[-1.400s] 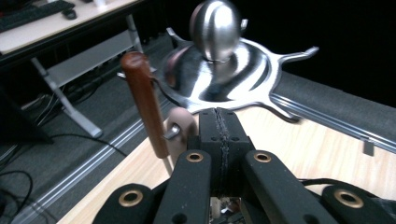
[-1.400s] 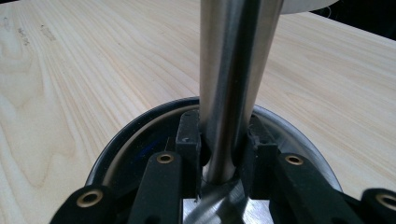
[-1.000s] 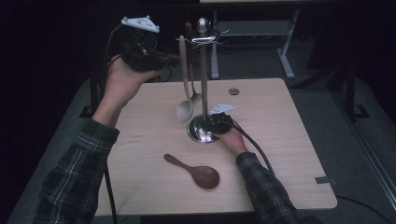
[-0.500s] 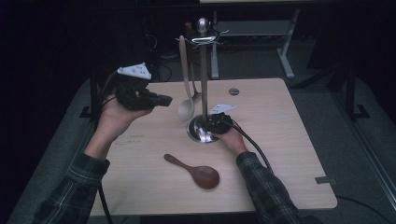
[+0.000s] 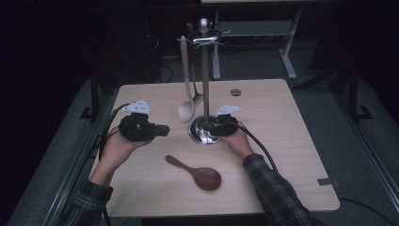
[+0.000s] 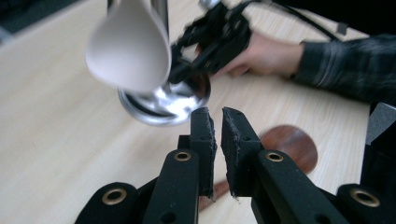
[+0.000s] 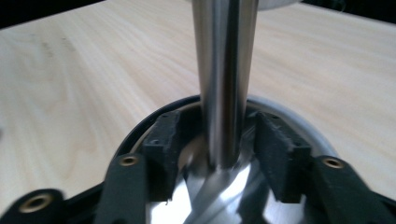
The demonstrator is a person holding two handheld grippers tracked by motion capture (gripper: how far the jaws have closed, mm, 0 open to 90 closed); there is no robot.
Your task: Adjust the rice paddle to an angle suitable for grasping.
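Brown wooden spoon (image 5: 197,173) lies flat on the table (image 5: 291,155) nearest the person. Behind it, the left hand-held gripper (image 5: 162,128) hovers empty, jaws narrowly parted after just opening. The right hand-held gripper (image 5: 211,128) has just loosened around the steel stand (image 5: 205,84), pads standing clear of the pole, where a pale spoon (image 5: 186,110) hangs.

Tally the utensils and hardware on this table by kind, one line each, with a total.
Spoons hanging on the stand: 2, a pale spoon and a grey spoon behind it
Spoons lying on the table: 1, the dark wooden spoon
Metal stand: 1
Handheld grippers: 2, left gripper and right gripper
Total: 6
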